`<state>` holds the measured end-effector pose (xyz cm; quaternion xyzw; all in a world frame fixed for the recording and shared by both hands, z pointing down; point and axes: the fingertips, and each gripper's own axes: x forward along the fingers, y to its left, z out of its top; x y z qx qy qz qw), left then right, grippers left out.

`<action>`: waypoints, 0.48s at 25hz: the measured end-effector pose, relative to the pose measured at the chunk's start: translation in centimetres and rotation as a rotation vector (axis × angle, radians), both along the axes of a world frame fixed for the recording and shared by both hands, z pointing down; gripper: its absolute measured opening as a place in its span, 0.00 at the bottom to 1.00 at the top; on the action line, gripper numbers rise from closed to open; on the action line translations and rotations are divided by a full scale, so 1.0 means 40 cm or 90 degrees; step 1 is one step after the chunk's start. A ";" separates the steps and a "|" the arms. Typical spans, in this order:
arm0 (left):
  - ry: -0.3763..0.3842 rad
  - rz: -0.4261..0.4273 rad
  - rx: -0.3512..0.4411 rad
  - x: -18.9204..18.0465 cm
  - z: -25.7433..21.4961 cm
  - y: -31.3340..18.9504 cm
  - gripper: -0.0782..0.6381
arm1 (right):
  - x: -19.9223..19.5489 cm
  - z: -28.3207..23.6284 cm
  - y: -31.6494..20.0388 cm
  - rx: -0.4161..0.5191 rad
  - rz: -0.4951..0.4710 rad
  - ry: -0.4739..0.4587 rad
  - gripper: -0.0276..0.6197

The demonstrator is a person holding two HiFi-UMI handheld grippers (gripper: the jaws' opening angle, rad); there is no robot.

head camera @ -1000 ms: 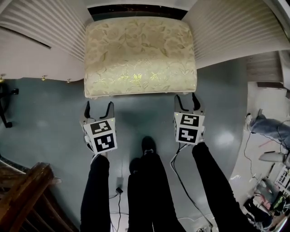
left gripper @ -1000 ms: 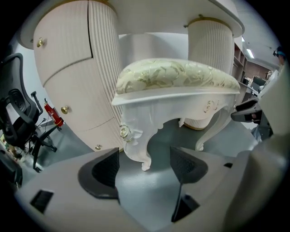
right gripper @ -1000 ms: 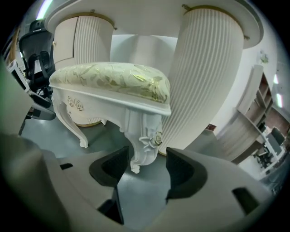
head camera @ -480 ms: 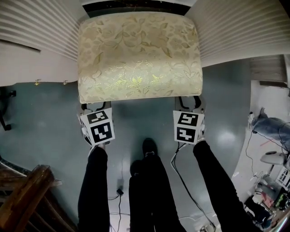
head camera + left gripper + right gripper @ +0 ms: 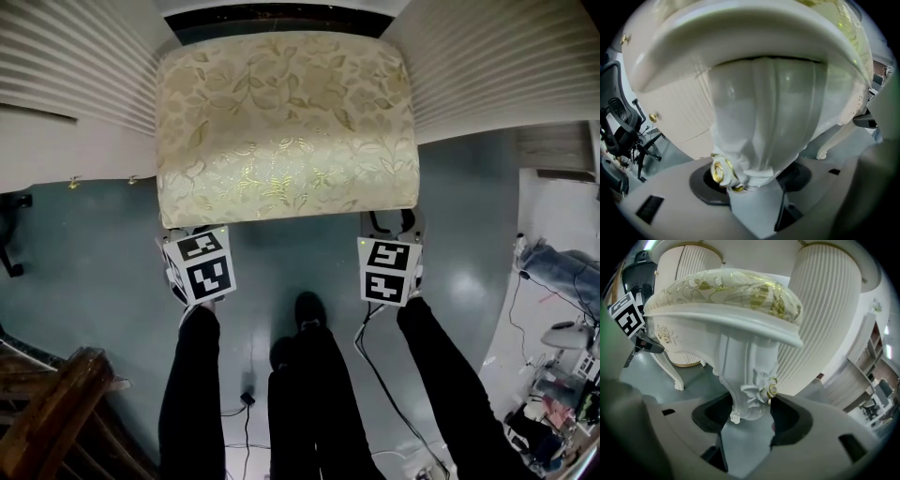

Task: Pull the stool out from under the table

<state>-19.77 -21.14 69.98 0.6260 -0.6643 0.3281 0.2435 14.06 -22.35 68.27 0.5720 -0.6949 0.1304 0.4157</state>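
The stool (image 5: 286,122) has a cream floral cushion and carved white legs, and its far end sits in the gap under the white table. My left gripper (image 5: 197,236) is at the front left corner, its fingertips hidden under the cushion edge. In the left gripper view the front left leg (image 5: 759,117) with a gold rosette fills the space between the jaws of the left gripper (image 5: 754,180), which are closing. My right gripper (image 5: 392,221) is at the front right corner. It (image 5: 750,420) stands open around the front right leg (image 5: 747,376), whose rosette is near the right pad.
Ribbed white table pedestals flank the stool at left (image 5: 75,66) and right (image 5: 506,66). The person's dark-trousered legs and shoes (image 5: 307,309) stand behind the grippers, with a cable (image 5: 384,384) on the grey floor. Wooden furniture (image 5: 47,412) is bottom left, clutter (image 5: 562,375) at far right.
Both grippers have moved forward to the stool's front corners. The left jaws, clear of the stool a second ago, now sit under the cushion edge around the leg.
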 end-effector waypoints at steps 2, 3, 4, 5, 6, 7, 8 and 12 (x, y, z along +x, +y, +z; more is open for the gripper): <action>-0.004 -0.002 -0.002 -0.001 0.000 0.002 0.51 | 0.001 0.000 0.001 0.000 0.001 0.001 0.44; -0.006 -0.001 -0.002 -0.002 0.001 0.003 0.51 | 0.001 0.000 0.001 0.000 0.003 0.001 0.44; -0.009 -0.001 -0.003 -0.003 0.002 0.003 0.50 | 0.001 0.000 0.001 0.001 0.005 0.001 0.44; -0.011 0.000 -0.003 -0.004 0.002 0.004 0.50 | 0.001 -0.001 0.002 0.001 0.007 0.002 0.44; -0.013 0.001 -0.004 -0.004 0.002 0.004 0.49 | 0.001 -0.001 0.002 0.002 0.007 0.003 0.44; -0.014 0.002 -0.004 -0.005 0.002 0.004 0.49 | 0.001 -0.001 0.003 0.002 0.007 0.004 0.43; -0.016 0.002 -0.004 -0.005 0.003 0.004 0.49 | 0.000 -0.001 0.003 0.002 0.006 0.004 0.43; -0.019 0.003 -0.015 -0.006 0.004 0.008 0.49 | 0.000 0.000 0.007 -0.009 0.002 0.005 0.43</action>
